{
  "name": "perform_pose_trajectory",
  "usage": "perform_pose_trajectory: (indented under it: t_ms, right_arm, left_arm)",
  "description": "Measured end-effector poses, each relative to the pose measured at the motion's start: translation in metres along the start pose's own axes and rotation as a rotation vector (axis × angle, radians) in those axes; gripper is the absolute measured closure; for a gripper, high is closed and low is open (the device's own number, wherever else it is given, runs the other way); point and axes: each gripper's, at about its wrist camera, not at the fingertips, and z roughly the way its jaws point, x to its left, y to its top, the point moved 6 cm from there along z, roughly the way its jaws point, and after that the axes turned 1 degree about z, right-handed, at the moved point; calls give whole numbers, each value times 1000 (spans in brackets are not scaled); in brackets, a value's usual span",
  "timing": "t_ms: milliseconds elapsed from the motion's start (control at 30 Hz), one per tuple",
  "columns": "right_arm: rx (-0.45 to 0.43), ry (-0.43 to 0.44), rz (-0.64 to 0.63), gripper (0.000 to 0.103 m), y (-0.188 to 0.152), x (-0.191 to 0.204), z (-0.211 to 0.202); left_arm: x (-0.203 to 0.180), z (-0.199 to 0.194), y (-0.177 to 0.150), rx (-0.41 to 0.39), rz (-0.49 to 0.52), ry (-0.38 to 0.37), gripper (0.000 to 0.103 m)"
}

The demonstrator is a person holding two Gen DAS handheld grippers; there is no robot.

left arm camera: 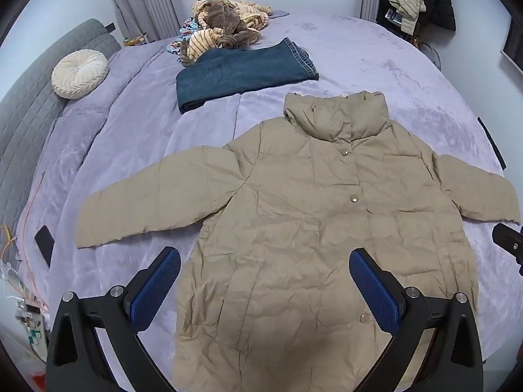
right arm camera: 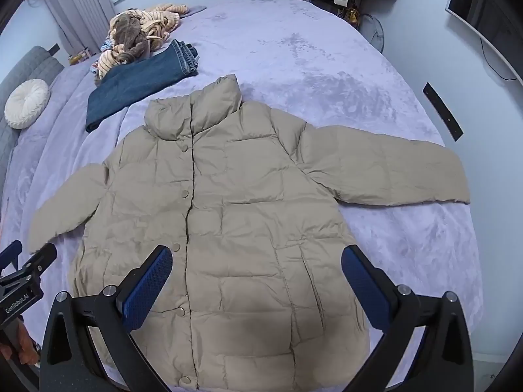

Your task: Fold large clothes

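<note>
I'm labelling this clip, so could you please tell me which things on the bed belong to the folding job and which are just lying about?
For the job:
- beige jacket, spread flat, sleeves out
- left gripper, open above its hem
- right gripper, open above its hem

Lying about:
- folded jeans
- heap of striped clothes
- round cushion
- phone

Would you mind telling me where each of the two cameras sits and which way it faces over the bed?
Left wrist view: sits on the left tool, open above the beige jacket hem, facing up the bed toward the window; the right tool's tip shows at the right edge.
Right wrist view: sits on the right tool, open over the hem further right, facing the same way; the left tool shows at lower left.
Both share the jacket, folded jeans, round cushion and striped clothes pile.
</note>
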Motion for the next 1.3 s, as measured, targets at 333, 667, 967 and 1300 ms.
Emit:
perform_pose_trajectory:
  t_ms: [333,667,967,1300]
  right_arm:
    - [-19,-25,-22,0,5,5,-6]
    - [-19,-30,-26,0,5,5,-6]
    - [-20,-30,-27,0,5,5,-7]
    - [-21,-30,-27,0,5,5,-7]
  left_arm:
    - [3,0,2,0,2,3,0]
    - [3,0,3,-2,3,9,0]
    - [4,-1,4,-2,5,8,0]
    - [4,-1,3,-3,7,7,0]
